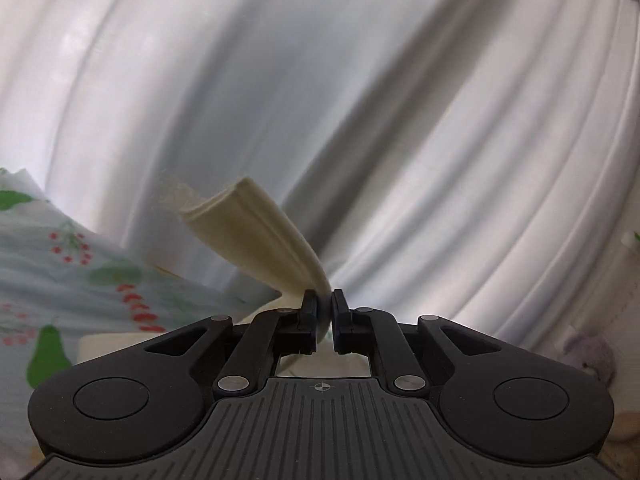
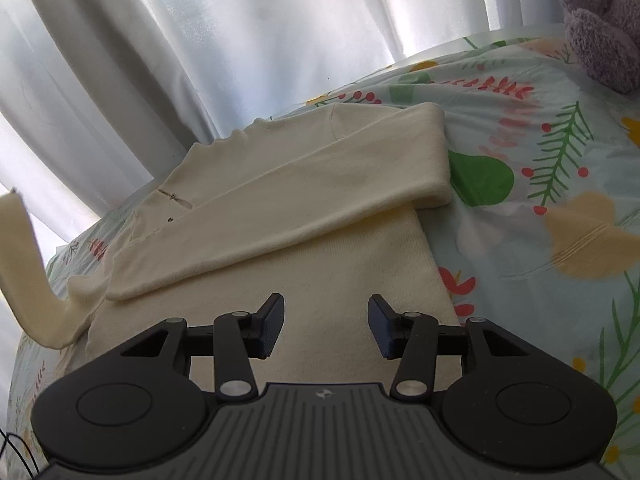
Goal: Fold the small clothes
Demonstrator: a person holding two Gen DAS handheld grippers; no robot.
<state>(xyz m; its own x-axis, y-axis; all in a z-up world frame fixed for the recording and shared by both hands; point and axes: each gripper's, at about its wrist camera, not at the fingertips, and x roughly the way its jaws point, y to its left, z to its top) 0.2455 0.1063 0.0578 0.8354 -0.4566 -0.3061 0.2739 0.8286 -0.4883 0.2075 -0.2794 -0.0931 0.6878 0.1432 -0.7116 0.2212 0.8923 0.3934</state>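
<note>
A cream sweater [image 2: 304, 248] lies flat on a floral bedsheet [image 2: 552, 184]. One sleeve [image 2: 312, 196] is folded across its chest. The other sleeve [image 2: 24, 280] rises off the sheet at the far left of the right wrist view. In the left wrist view my left gripper [image 1: 324, 312] is shut on that sleeve's cuff [image 1: 256, 236], which sticks up and to the left from the jaws. My right gripper [image 2: 326, 320] hovers over the sweater's body with its jaws apart and nothing between them.
White curtains [image 1: 320, 100] hang close behind the bed and fill the left wrist view. A purple plush toy [image 2: 600, 28] sits on the sheet at the far right. The floral bedsheet [image 1: 60, 272] shows at the lower left of the left wrist view.
</note>
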